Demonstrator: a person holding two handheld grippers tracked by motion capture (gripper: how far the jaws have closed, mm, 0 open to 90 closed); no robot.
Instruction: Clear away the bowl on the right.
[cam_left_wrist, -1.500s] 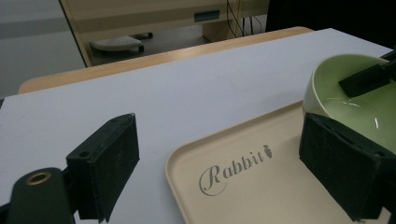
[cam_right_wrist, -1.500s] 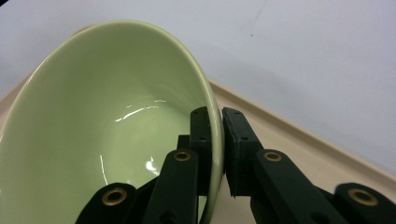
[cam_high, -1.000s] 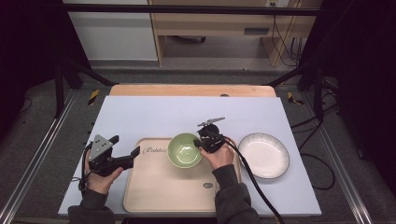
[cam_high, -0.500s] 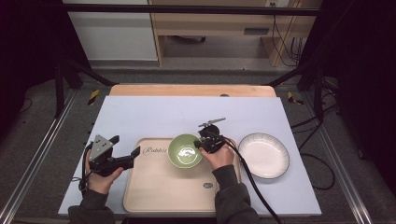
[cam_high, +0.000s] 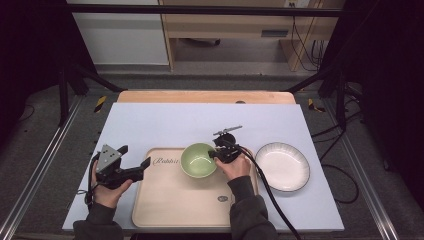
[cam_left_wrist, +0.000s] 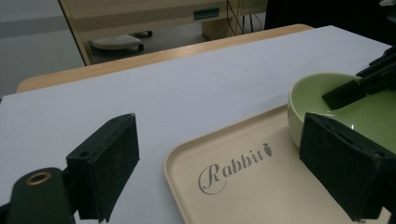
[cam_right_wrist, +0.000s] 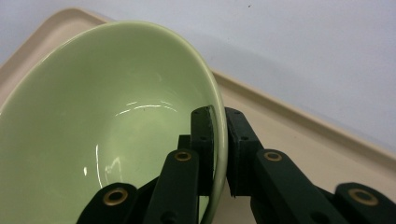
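A light green bowl (cam_high: 198, 160) rests at the upper middle of a beige tray (cam_high: 165, 200) printed "Rabbit". My right gripper (cam_high: 216, 154) is shut on the bowl's right rim, one jaw inside and one outside; the right gripper view shows the bowl (cam_right_wrist: 107, 130) with the rim pinched where the gripper (cam_right_wrist: 219, 140) closes. My left gripper (cam_high: 145, 165) is open, held by a hand at the tray's left edge with its jaws pointing right. In the left gripper view that gripper (cam_left_wrist: 224, 172) frames the tray (cam_left_wrist: 243, 186), and the bowl (cam_left_wrist: 327, 112) stands at the right.
A white plate (cam_high: 282, 166) lies on the pale sheet (cam_high: 165, 125) right of the tray. The wooden table edge (cam_high: 205, 96) runs along the back. A black cable (cam_high: 270, 195) trails from the right gripper toward the front.
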